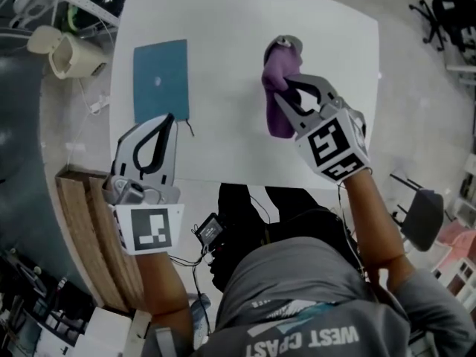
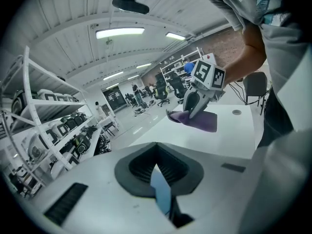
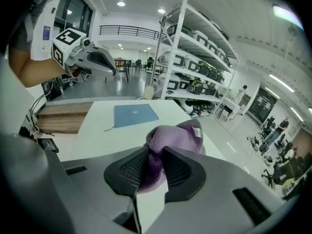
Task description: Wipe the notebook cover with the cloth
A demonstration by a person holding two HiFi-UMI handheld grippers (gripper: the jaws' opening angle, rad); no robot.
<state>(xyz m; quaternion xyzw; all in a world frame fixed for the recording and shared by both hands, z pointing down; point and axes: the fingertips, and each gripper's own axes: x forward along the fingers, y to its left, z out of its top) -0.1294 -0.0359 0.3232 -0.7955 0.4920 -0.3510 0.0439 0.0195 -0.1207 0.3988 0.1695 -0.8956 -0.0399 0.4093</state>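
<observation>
Holding the cloth (image 3: 175,135) clamped in the right gripper (image 3: 155,155) over the table's (image 1: 223,147) right side, evidently ready to wipe; notebook (image 1: 161,79) lies flat near the left edge, left gripper (image 1: 170,117) closed, empty.

This is a large open lab or workshop hall. White metal shelving racks (image 3: 195,52) loaded with bulky devices line one side. Long strip lights (image 2: 120,32) run under a ribbed ceiling (image 2: 161,9), and rolling office chairs (image 2: 170,87) stand about the pale floor (image 2: 141,126). A brick wall (image 2: 229,40) and a railed mezzanine (image 3: 129,30) close it in, and a white table (image 1: 223,21) stands in the open.
</observation>
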